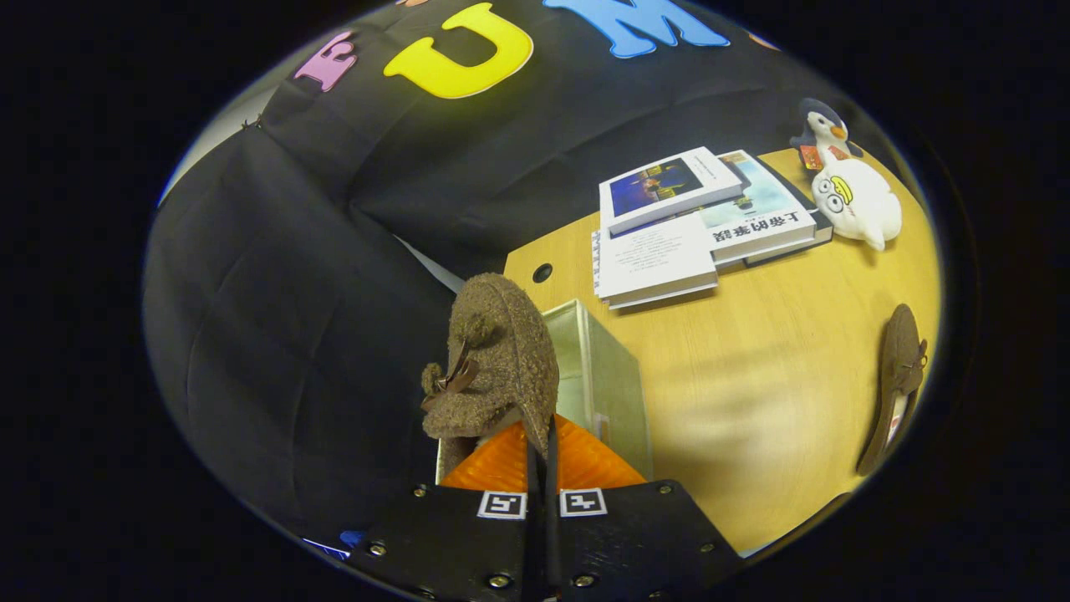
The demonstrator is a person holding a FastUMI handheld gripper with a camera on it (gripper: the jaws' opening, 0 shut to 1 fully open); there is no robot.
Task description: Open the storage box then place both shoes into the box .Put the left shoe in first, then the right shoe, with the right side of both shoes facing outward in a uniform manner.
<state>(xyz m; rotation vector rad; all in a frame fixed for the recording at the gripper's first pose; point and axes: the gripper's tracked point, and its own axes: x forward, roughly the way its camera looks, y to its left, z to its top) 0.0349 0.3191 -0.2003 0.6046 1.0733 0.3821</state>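
Note:
A brown fuzzy shoe (493, 368) with a small bow stands upright between my fingers, and my gripper (542, 451) is shut on its edge. The shoe hangs over the open clear storage box (603, 376), which sits just ahead of the fingers at the wooden table's near corner. The second brown shoe (896, 385) lies on the table far off to the right of the box, lengthwise, with its pale insole showing at the near end.
A stack of books (694, 221) lies beyond the box on the wooden table (752, 401). Two plush toys, a penguin (823, 130) and a white one (857, 201), sit to the right of the books. Black cloth wall stands to the left, past the table's edge.

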